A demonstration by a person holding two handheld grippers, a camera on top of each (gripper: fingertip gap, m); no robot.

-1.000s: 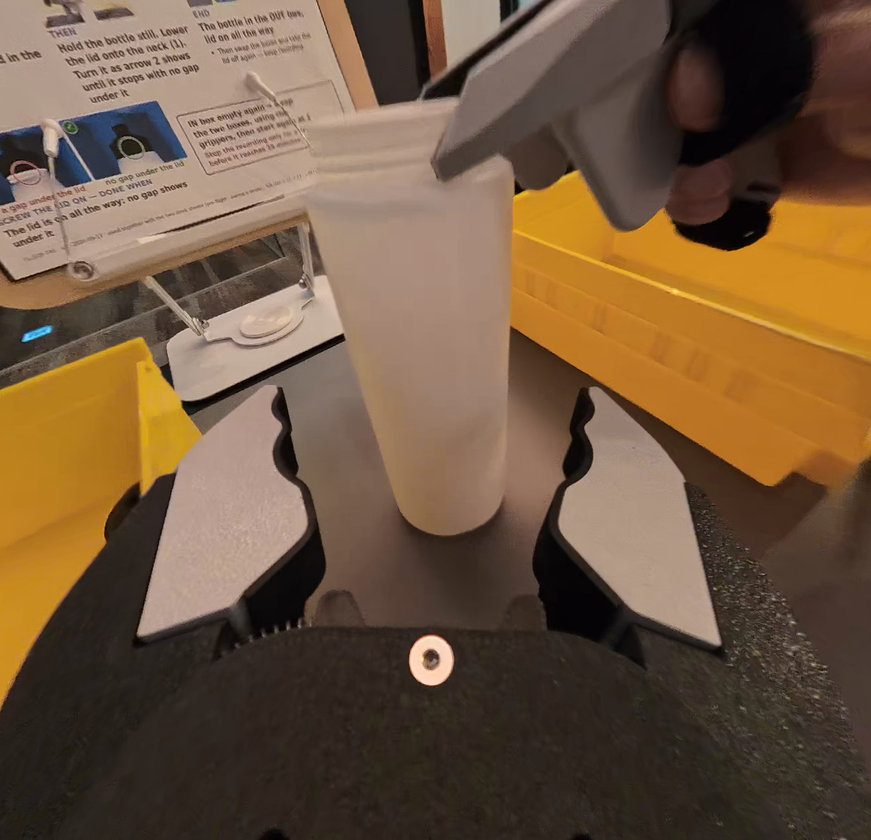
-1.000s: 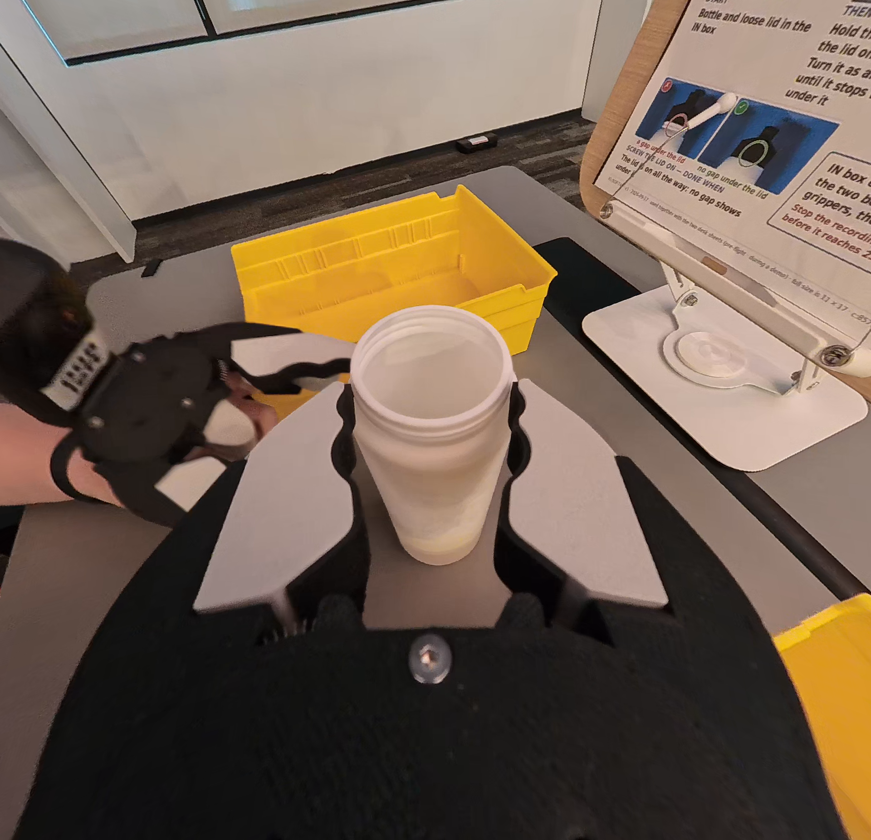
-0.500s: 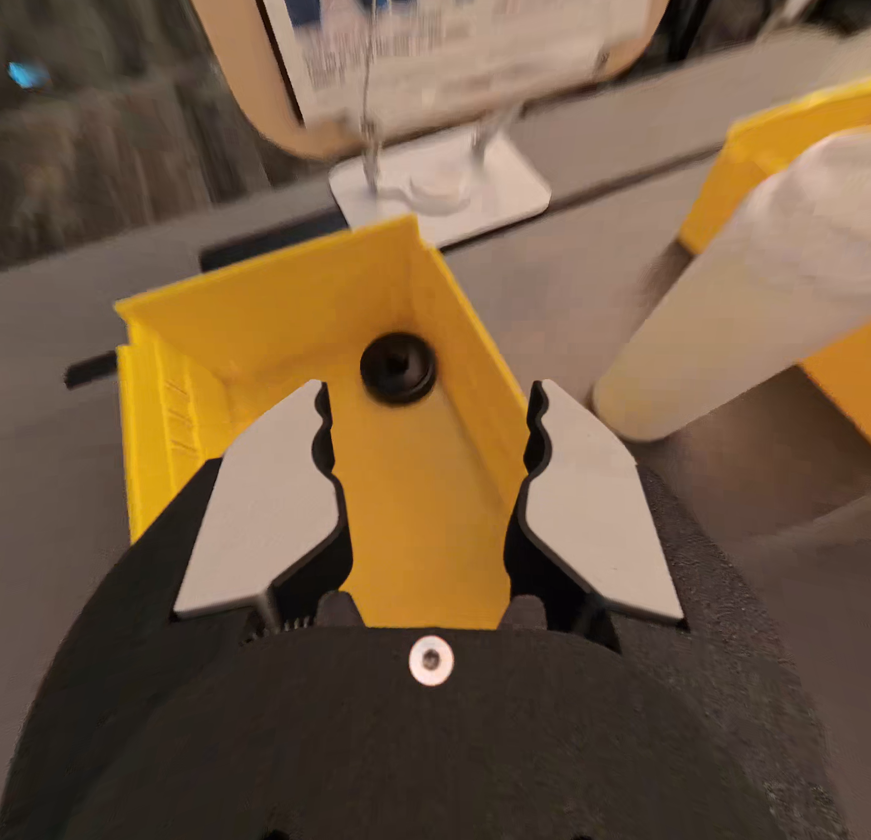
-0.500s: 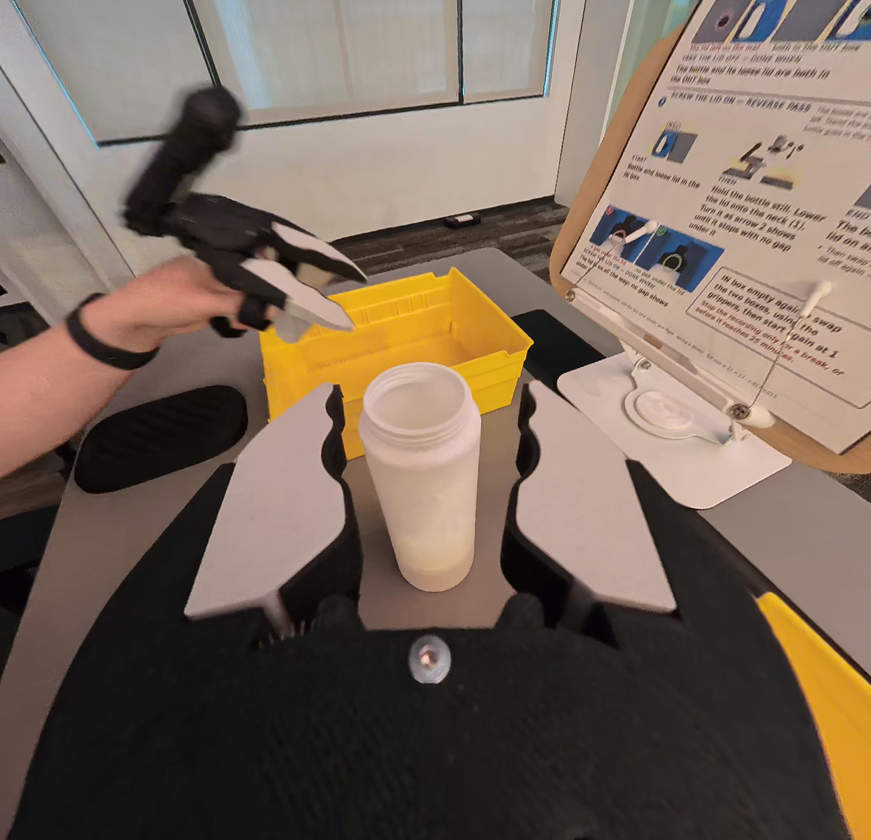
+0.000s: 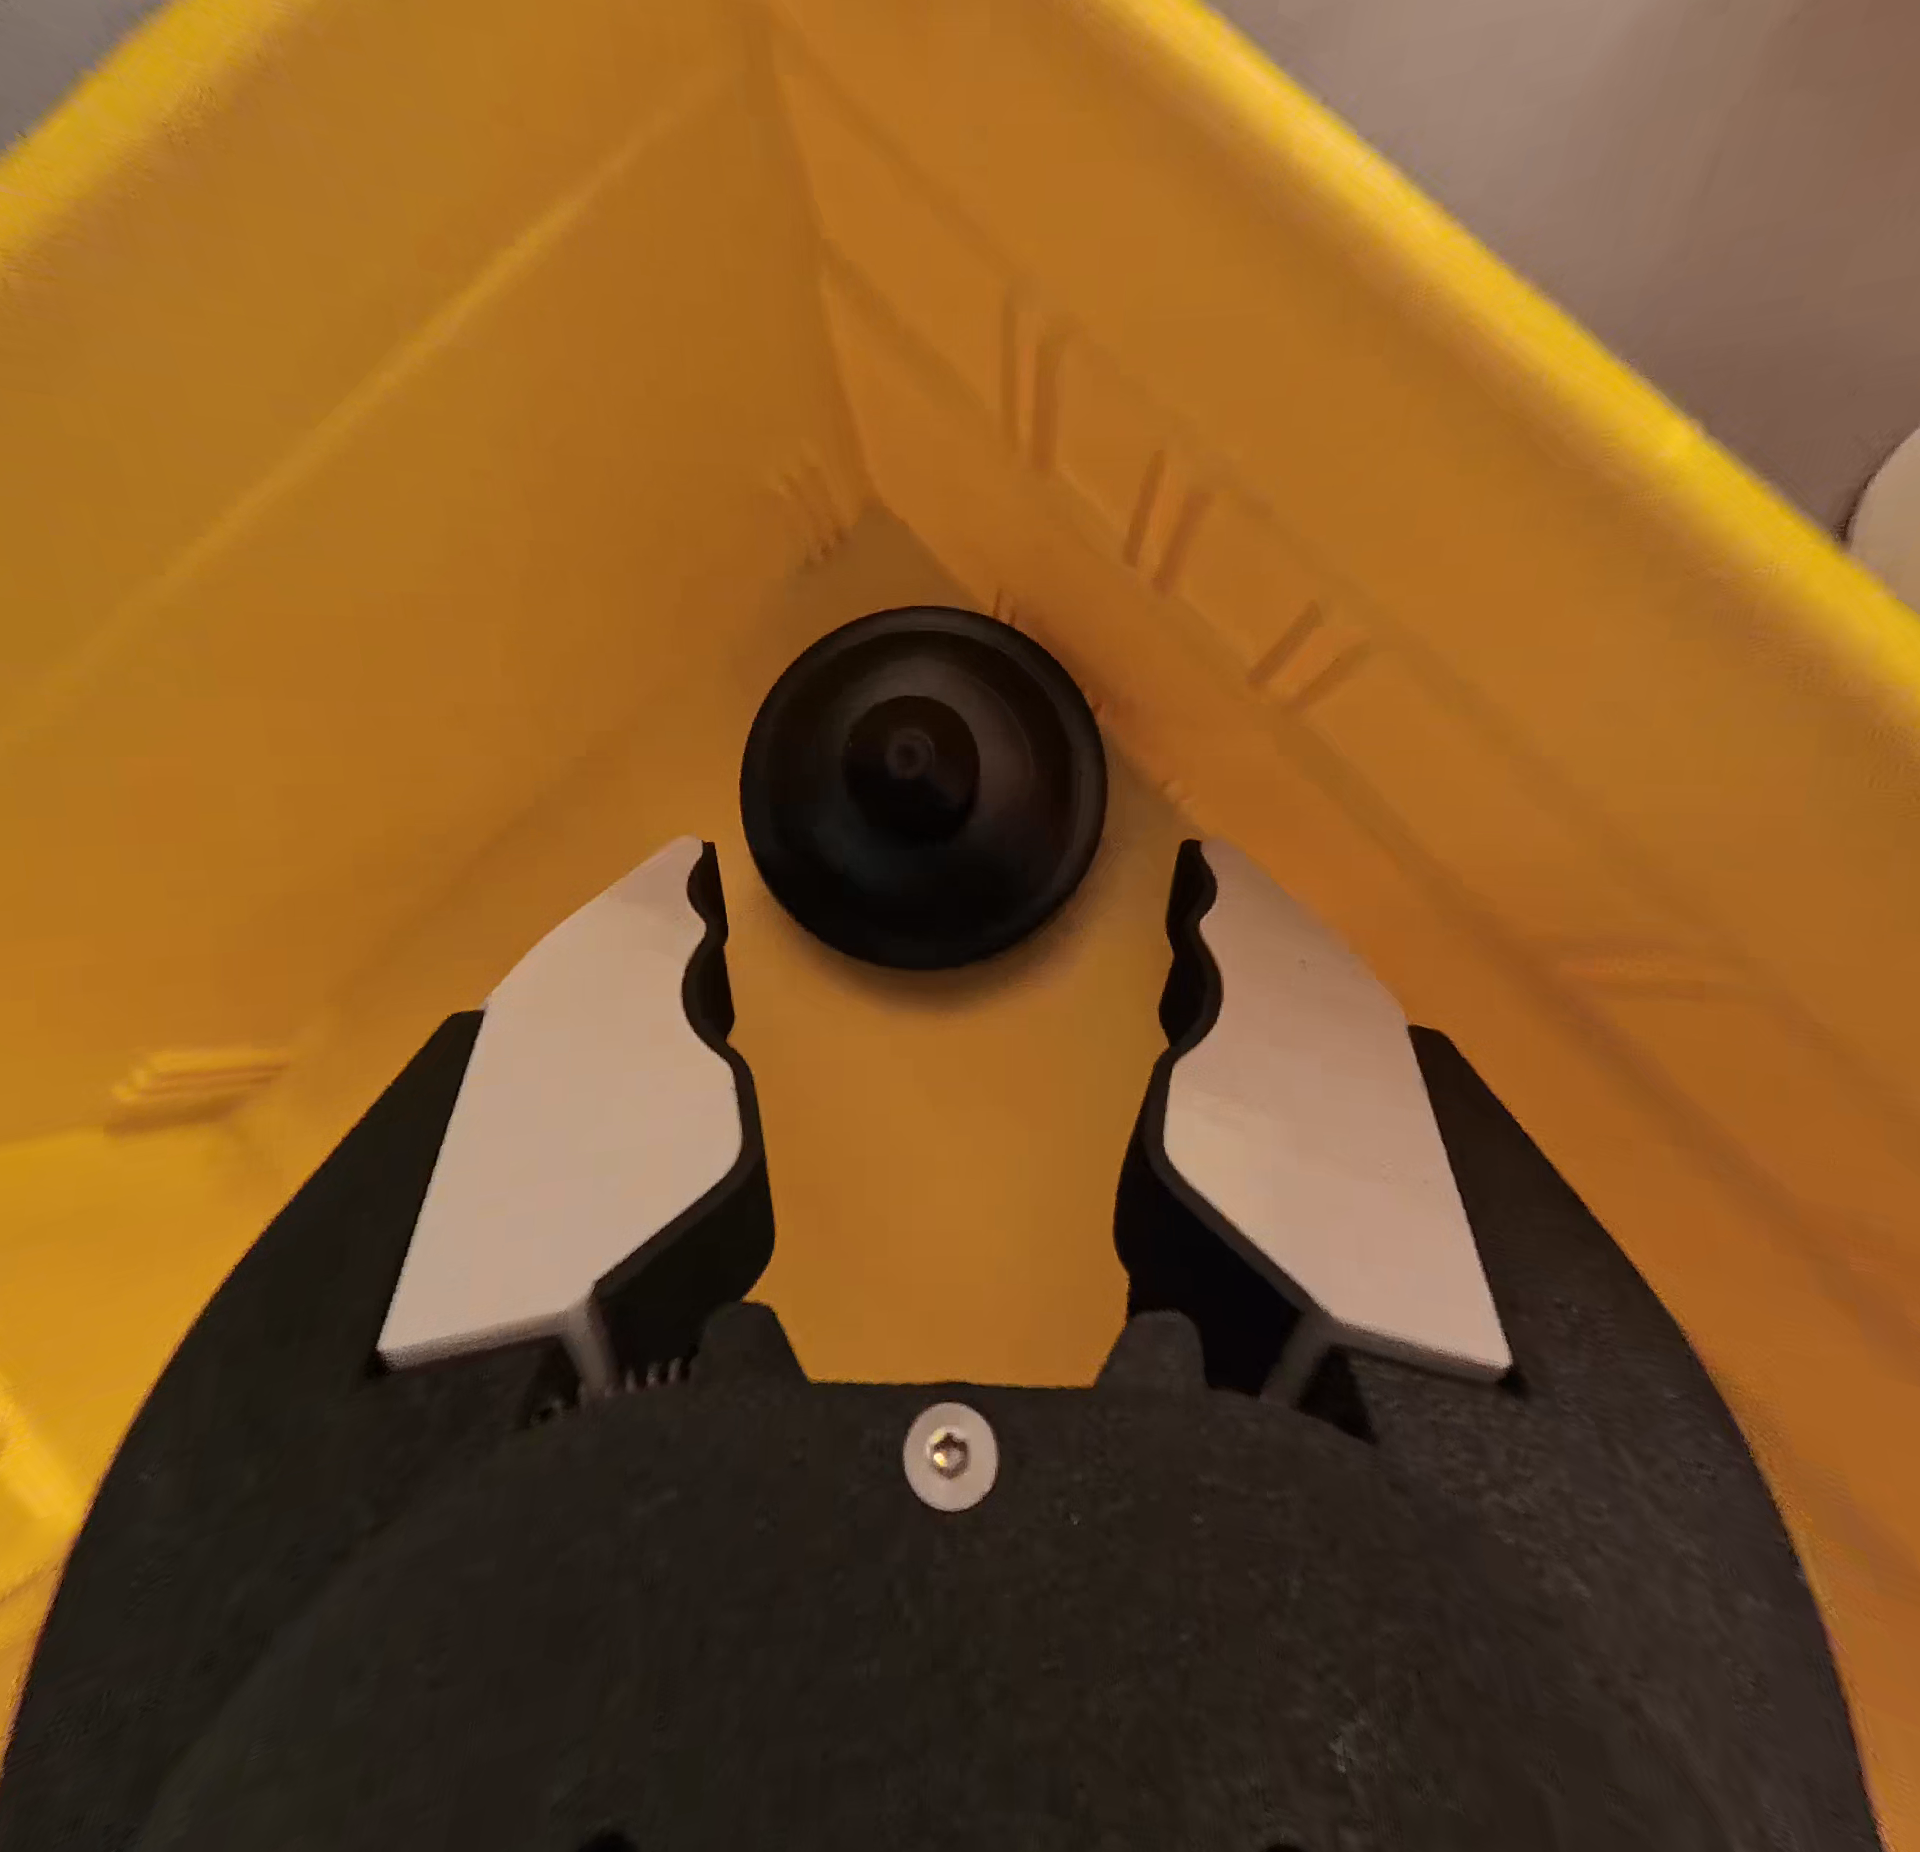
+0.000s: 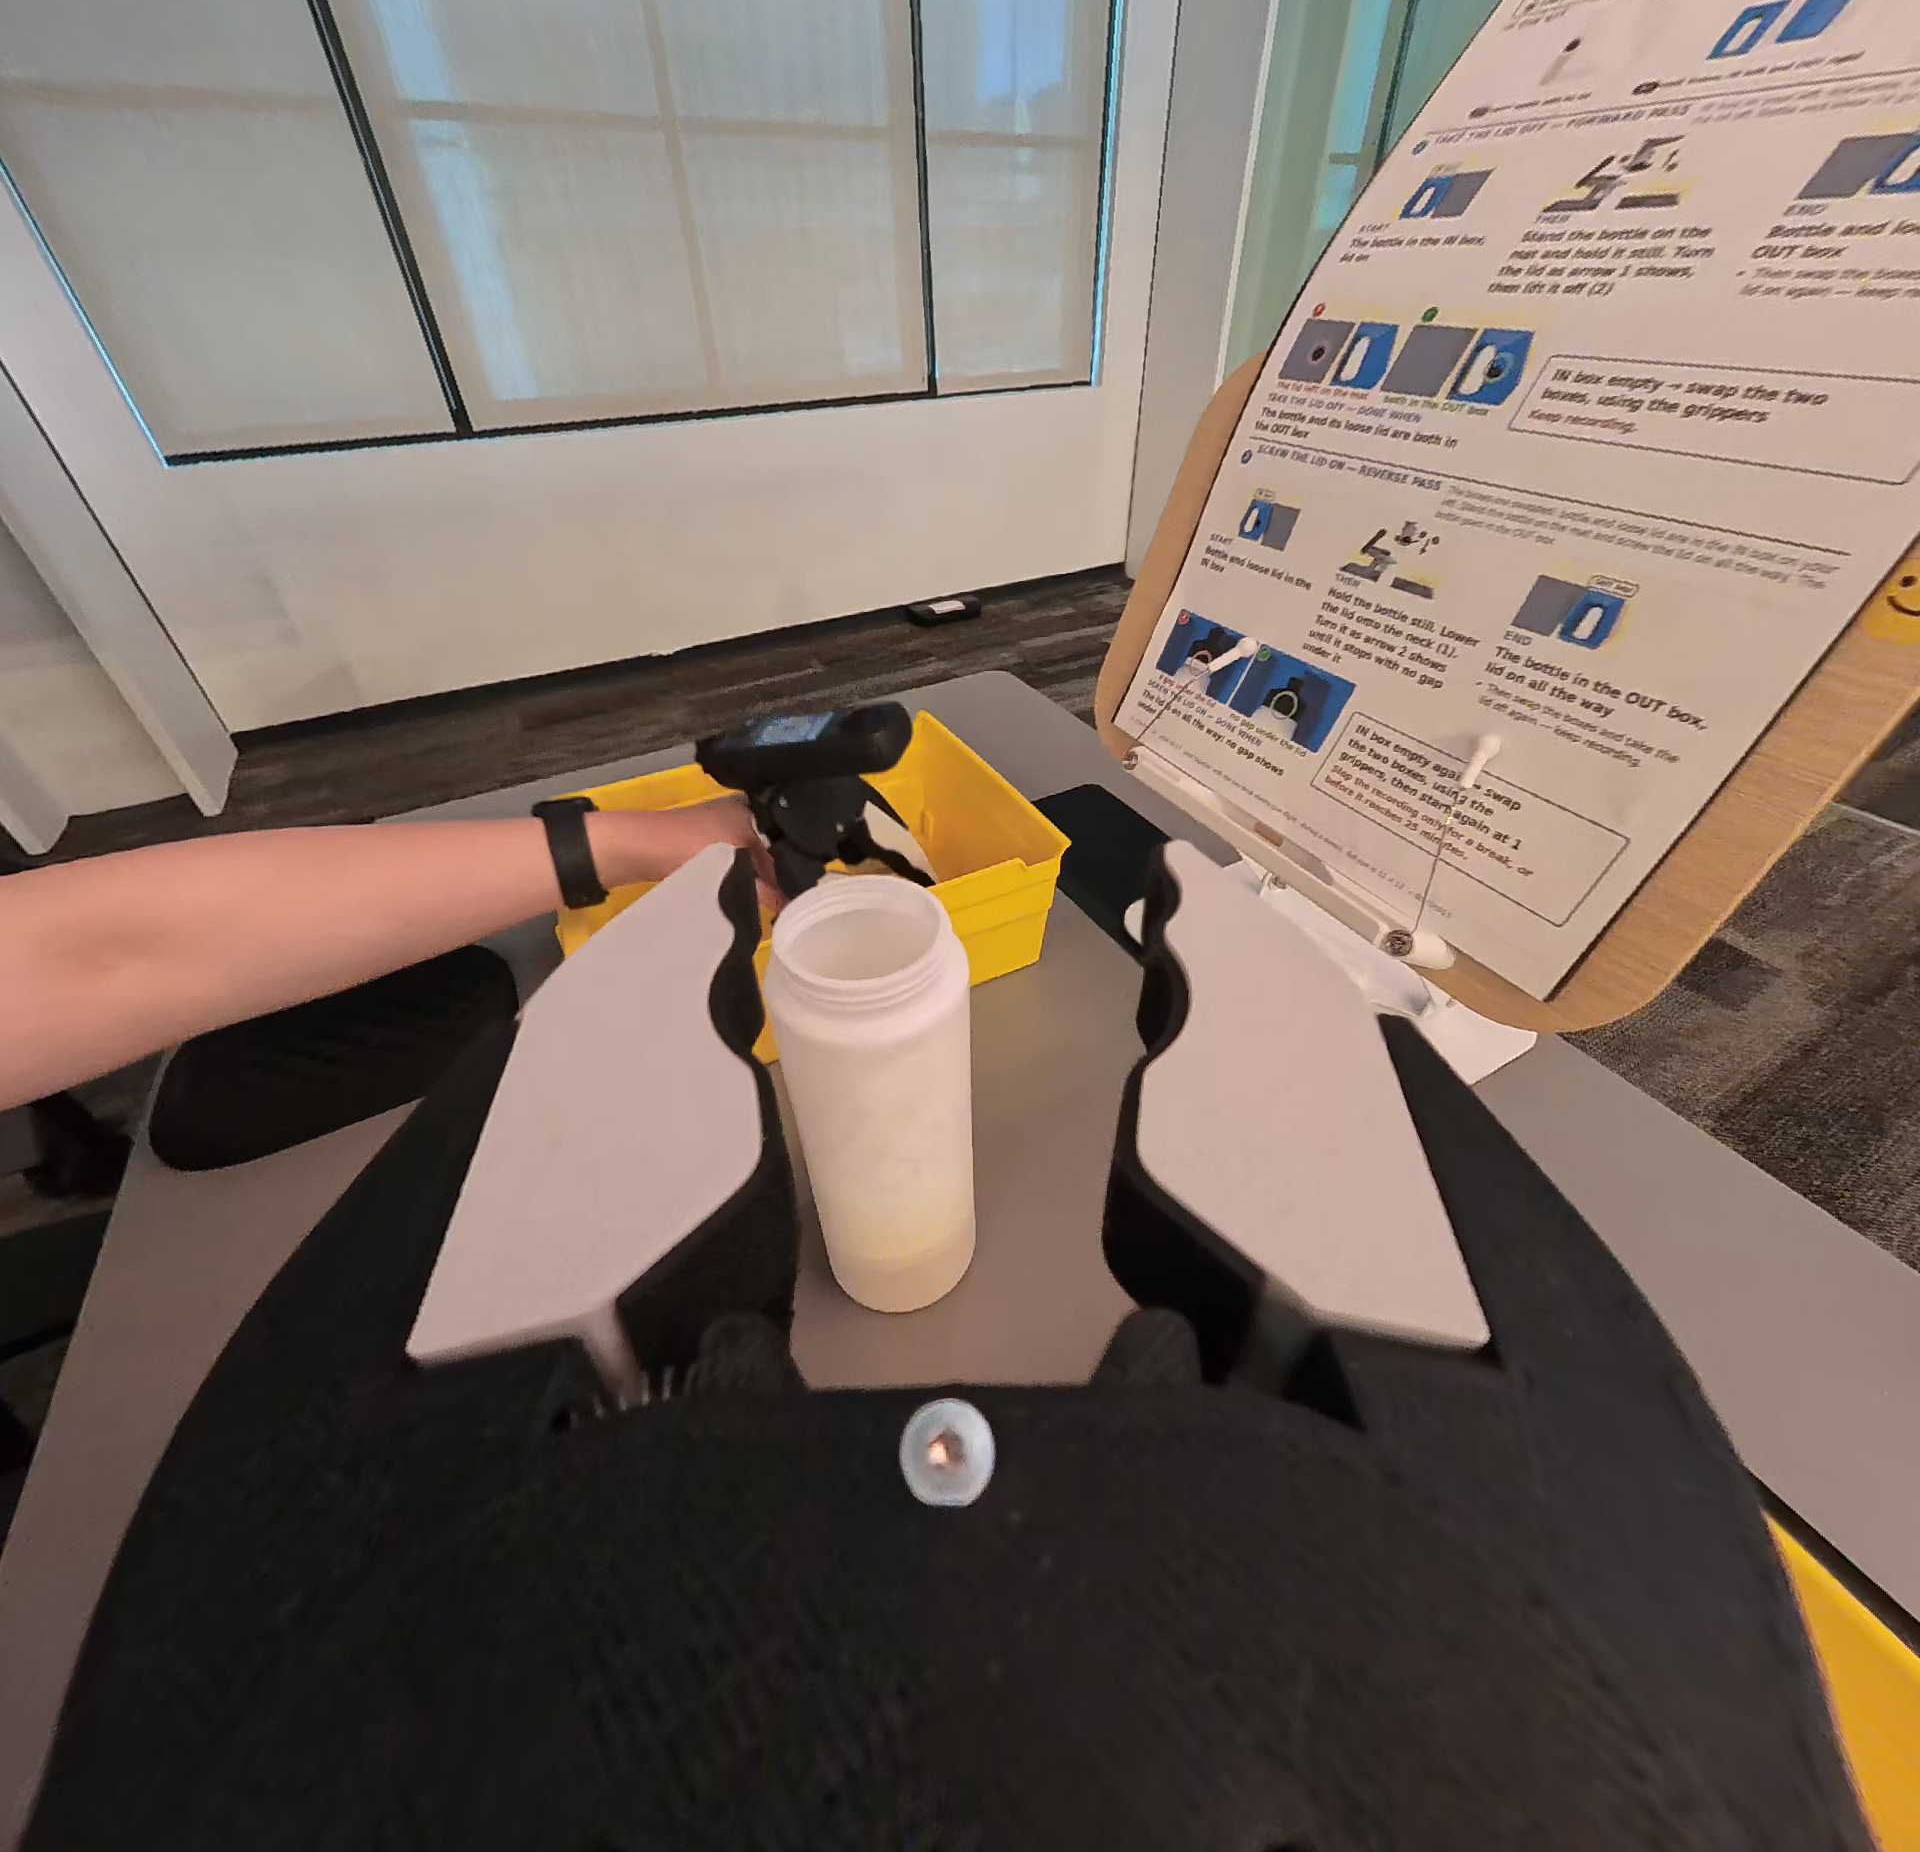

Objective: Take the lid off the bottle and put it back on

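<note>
The left hand-held gripper (image 5: 943, 852) is reached into the yellow bin (image 5: 416, 514), spread wide and empty, just short of the black lid (image 5: 923, 786). The right hand-held gripper (image 6: 940, 898) is held wide around the uncapped bottle (image 6: 883, 1106), nothing gripped.

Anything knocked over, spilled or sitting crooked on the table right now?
Nothing stands out. The white bottle stands upright and uncapped between the open right gripper fingers, untouched. The black lid lies flat in a corner of the yellow bin, just ahead of the open left gripper.
</note>
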